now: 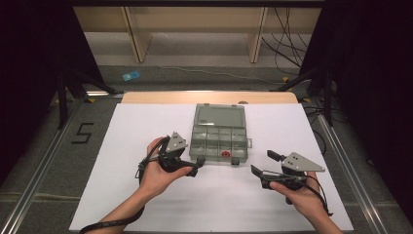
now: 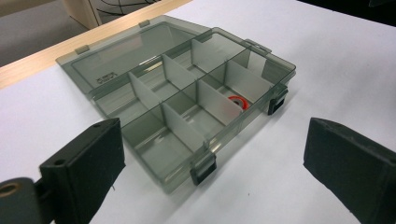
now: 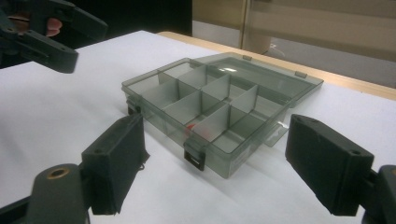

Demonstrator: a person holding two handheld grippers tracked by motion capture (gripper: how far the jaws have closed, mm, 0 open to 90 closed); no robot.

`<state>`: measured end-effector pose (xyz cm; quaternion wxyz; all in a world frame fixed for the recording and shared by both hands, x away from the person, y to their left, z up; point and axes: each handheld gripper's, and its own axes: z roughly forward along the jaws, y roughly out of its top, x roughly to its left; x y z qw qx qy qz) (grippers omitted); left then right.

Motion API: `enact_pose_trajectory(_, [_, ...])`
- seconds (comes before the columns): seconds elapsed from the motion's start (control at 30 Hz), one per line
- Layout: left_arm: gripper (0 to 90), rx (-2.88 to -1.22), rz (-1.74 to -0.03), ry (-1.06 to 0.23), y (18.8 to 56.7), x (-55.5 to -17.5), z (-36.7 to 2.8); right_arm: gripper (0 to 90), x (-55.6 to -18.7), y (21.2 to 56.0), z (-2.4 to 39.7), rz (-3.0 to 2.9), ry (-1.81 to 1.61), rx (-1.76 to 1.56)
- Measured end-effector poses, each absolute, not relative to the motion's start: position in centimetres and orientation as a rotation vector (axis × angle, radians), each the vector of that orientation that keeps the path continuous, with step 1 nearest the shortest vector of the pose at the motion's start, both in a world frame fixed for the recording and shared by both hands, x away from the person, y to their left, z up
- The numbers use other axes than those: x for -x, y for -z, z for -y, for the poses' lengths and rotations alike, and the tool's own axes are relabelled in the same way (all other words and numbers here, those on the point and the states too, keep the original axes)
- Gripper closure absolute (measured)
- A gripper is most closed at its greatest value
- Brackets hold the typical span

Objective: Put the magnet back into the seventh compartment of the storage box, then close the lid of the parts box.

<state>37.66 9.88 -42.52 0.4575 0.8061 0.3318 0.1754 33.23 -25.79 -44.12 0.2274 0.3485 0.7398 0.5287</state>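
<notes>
A grey see-through compartment box (image 1: 218, 139) lies open in the middle of the white sheet, its lid (image 1: 219, 116) folded flat behind it. A small red ring (image 1: 226, 154) sits in a front-row compartment, the second from the right. My left gripper (image 1: 197, 165) hovers open just off the box's front left corner. In the left gripper view the box (image 2: 154, 144) and the red ring (image 2: 238, 102) lie ahead of the wide-apart jaws of the left gripper (image 2: 215, 175). My right gripper (image 1: 265, 163) stands open to the right of the box, empty. The right gripper view shows the box (image 3: 210, 107), the red ring (image 3: 191, 127) and the left gripper (image 3: 88, 46).
A white sheet (image 1: 146, 195) covers the table, with a wooden edge (image 1: 156, 97) at the back. Two black latches (image 2: 204, 170) stick out of the box's front wall. Beyond the table lie cables (image 1: 287, 48), a blue object (image 1: 130, 76) and a floor mark "5" (image 1: 83, 132).
</notes>
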Motion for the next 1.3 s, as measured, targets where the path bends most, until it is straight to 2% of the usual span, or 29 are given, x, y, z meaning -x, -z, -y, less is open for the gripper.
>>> enact_pose_trajectory(0.4, [6.0,-1.935,-0.865,-0.431,43.0,-35.6,-12.6,20.9,-33.3,44.0,26.0,-2.036,-1.436,-0.944])
enact_pose_trajectory(0.77, [6.1,-1.933,-0.884,-0.450,43.2,-35.6,-13.1,20.9,-33.1,43.9,26.2,-2.044,-1.409,-0.960])
enact_pose_trajectory(1.3, [6.5,-1.815,-0.897,-0.452,42.7,-34.0,-15.3,20.7,-33.4,44.0,26.5,-2.008,-1.436,-0.962])
